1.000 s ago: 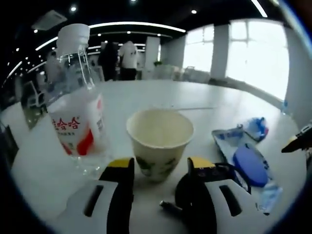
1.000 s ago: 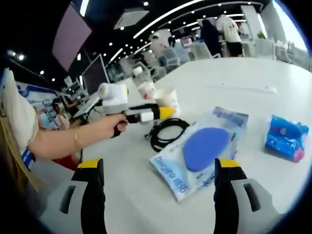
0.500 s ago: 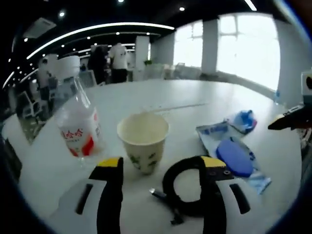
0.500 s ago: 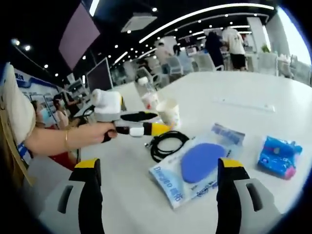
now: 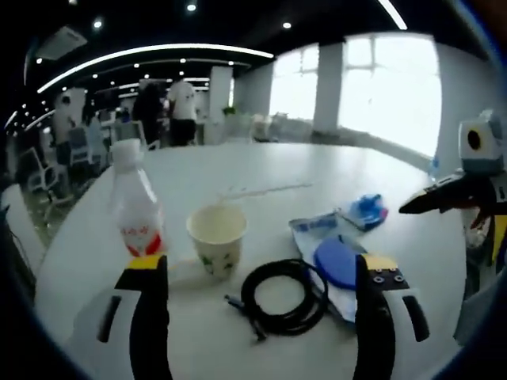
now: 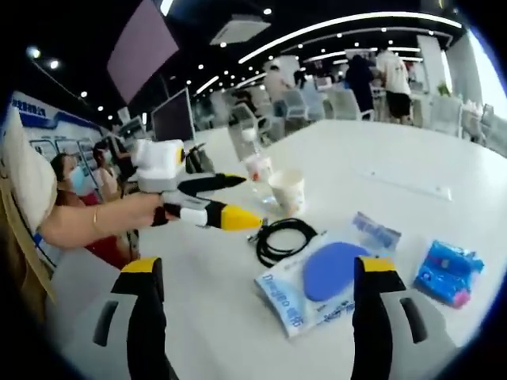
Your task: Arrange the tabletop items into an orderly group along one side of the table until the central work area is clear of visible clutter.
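Now: left claw [image 5: 261, 277] spread wide, holding nothing, pulled back since earlier from paper cup [image 5: 215, 240] | right claw [image 6: 257, 277] likewise released, empty | coiled black cable [image 5: 283, 296] flat on white bench [image 5: 198, 178], plug end toward camera | clear plastic bottle [image 5: 136, 207] upright beside cup | blue pad packet [image 5: 339, 261] long axis runs away from camera.

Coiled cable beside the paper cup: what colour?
Black; the coiled cable shows best in the left gripper view.

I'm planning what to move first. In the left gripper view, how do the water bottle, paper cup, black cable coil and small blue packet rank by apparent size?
Largest to smallest, as they look:
1. black cable coil
2. water bottle
3. paper cup
4. small blue packet

The coil lies nearest the camera, so its lead over the bottle is unsure; the packet lies farthest.
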A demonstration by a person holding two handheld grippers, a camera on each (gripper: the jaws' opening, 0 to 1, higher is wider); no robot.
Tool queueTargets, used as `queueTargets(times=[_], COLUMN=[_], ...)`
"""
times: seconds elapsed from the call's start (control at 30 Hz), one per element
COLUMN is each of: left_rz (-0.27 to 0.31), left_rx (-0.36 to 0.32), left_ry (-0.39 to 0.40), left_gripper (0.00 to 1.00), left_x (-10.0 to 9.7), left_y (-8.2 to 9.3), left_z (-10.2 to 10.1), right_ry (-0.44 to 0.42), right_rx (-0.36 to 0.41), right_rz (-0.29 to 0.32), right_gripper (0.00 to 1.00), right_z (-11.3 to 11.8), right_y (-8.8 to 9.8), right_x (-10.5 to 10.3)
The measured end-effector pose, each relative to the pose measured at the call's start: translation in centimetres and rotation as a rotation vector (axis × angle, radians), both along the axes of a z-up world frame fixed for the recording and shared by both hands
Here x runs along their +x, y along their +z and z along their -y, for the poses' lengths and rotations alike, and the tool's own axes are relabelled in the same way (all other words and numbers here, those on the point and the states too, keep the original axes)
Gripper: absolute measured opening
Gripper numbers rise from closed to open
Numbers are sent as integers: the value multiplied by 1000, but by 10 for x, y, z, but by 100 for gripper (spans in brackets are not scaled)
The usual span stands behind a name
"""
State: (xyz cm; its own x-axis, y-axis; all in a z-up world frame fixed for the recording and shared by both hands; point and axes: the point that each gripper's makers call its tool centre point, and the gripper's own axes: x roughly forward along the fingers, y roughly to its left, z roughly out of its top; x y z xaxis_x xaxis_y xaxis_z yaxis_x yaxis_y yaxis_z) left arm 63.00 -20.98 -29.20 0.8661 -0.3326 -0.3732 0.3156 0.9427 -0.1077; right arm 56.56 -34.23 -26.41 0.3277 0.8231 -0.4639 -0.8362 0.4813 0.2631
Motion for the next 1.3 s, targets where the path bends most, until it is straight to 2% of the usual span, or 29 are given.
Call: queueTargets(times=[0.13, 0.27, 0.4, 0.53, 0.63, 0.9, 1.03, 1.3], left_rz=[4, 17, 23, 7, 15, 1, 16, 29], left_rx=[-53, -12, 0, 12, 18, 46, 14, 19], left_ry=[-38, -58, -69, -127, -141, -153, -149, -134], left_gripper=[99, 99, 99, 99, 99, 99, 99, 99], left_x=[-13, -24, -36, -50, -60, -83, -90, -104], left_y=[15, 24, 29, 26, 28, 29, 37, 46], left_z=[10, 13, 13, 19, 19, 21, 20, 17], right_ry=[5, 9, 13, 40, 48, 41, 42, 51], right_rx=[31, 42, 30, 26, 25, 6, 4, -9], right_rz=[-8, -20, -40, -52, -68, -60, -51, -66], right_gripper=[98, 99, 99, 99, 99, 97, 97, 96], right_z=[-1, -5, -10, -16, -19, -32, -44, -59], right_y=[15, 23, 23, 24, 23, 18, 16, 6], right_x=[-1, -3, -7, -11, -12, -9, -8, -5])
